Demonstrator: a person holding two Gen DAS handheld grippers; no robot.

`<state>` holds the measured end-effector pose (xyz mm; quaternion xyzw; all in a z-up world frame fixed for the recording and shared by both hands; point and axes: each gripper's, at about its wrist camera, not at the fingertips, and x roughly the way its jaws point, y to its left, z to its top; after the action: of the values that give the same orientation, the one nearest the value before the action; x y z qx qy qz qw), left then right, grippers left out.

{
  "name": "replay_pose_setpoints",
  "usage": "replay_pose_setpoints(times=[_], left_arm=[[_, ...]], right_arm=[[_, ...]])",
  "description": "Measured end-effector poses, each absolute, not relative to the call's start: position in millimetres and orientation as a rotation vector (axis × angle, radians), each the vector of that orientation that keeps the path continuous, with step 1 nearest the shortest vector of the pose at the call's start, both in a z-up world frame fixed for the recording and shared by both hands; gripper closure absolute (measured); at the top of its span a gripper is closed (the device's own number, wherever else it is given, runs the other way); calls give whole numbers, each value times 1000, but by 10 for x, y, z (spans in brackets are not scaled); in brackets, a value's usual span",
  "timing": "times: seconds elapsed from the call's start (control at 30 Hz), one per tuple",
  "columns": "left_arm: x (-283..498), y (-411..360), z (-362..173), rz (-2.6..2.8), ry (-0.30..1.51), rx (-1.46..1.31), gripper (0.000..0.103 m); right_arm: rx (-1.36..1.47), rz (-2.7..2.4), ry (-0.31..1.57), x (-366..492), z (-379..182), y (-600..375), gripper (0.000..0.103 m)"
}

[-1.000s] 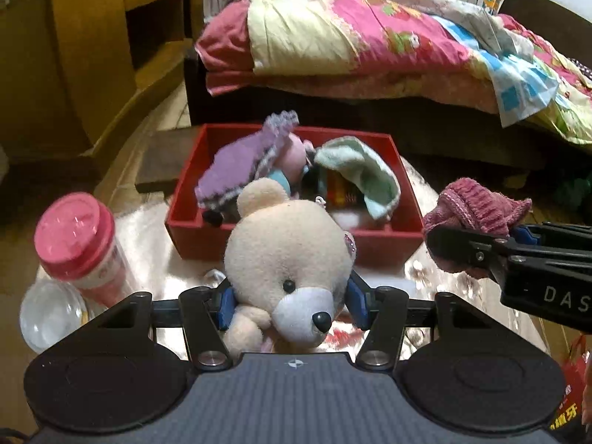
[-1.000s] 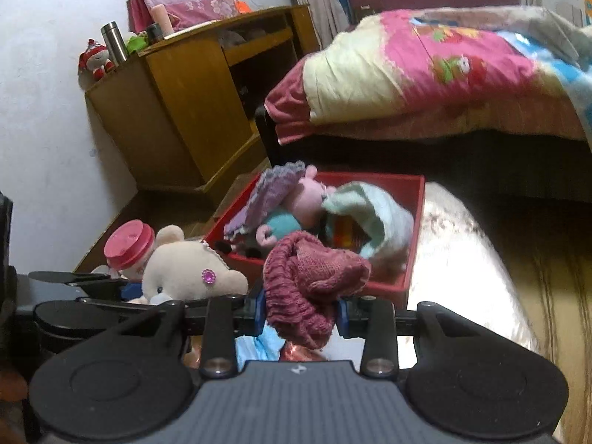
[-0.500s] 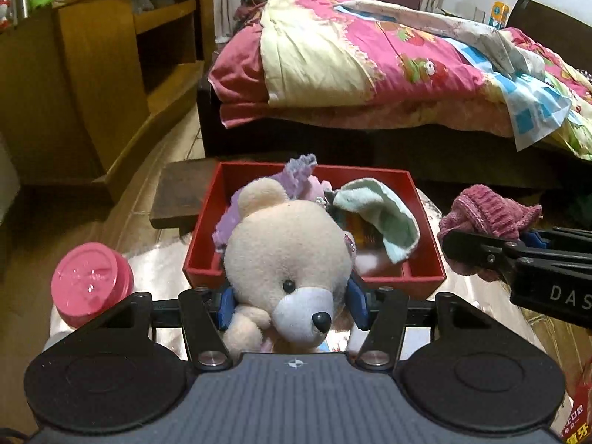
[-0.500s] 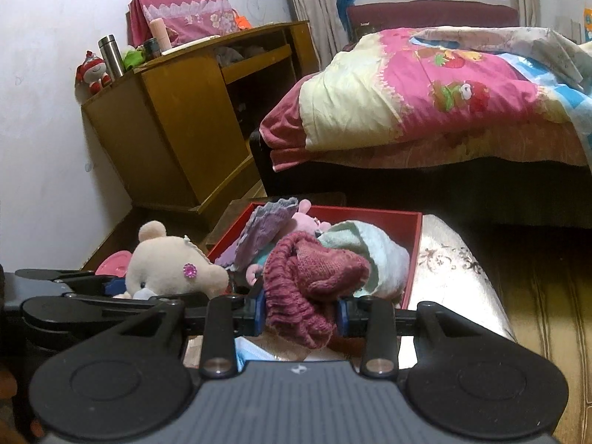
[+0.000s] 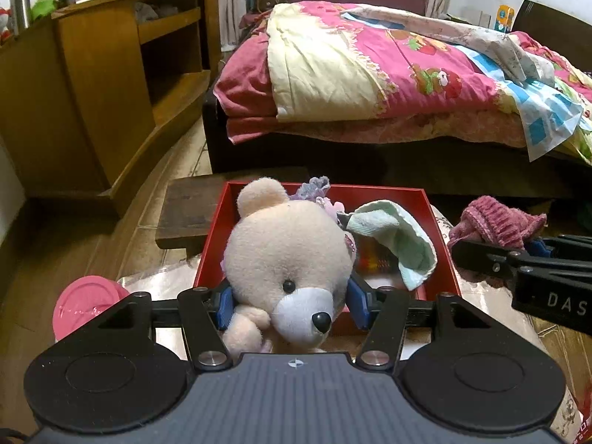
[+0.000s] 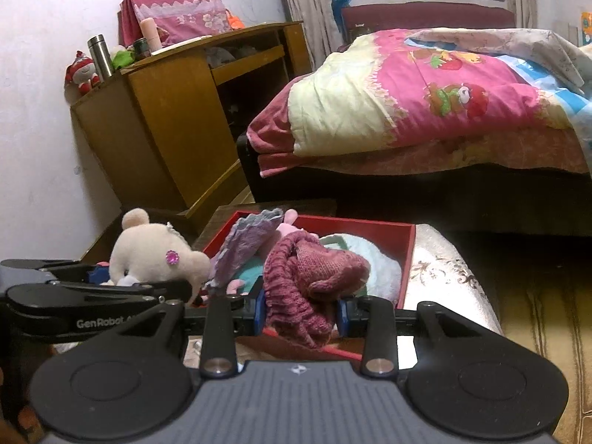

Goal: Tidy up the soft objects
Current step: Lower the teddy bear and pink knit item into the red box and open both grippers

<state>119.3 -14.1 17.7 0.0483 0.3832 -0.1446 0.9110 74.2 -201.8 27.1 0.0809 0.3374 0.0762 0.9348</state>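
The left gripper (image 5: 290,301) clamped a cream plush teddy bear (image 5: 288,262); the right gripper (image 6: 300,312) pinched a crumpled maroon knitted hat (image 6: 310,281). Both hung at the near edge of a red rectangular box (image 5: 440,244) holding a pale green towel (image 5: 396,236), on a shiny floral-covered counter (image 6: 440,273). Beyond stood a wooden cabinet (image 5: 96,103) and a bed with a pink quilt (image 5: 388,74).

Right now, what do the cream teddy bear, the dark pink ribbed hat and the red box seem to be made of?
Cream teddy bear: short fuzzy plush, matte, with hard glossy black eye and nose. Dark pink ribbed hat: knitted yarn, probably wool or acrylic; ribbing and loose stitches show. Red box: thin, stiff, straight walls with a smooth matte face, likely cardboard, though plastic is possible.
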Motion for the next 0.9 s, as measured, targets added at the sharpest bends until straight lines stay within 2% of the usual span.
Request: replay_pose_setpoints(times=[0.43,0.9], left_arm=[[1538,-241,187,-280,761,109,45],[2329,-240,146,-174,764,140,43]], right_arm=[[137,139,695,1035,208,-2040,91],[159,126,754,1774,-277,-2177,91]])
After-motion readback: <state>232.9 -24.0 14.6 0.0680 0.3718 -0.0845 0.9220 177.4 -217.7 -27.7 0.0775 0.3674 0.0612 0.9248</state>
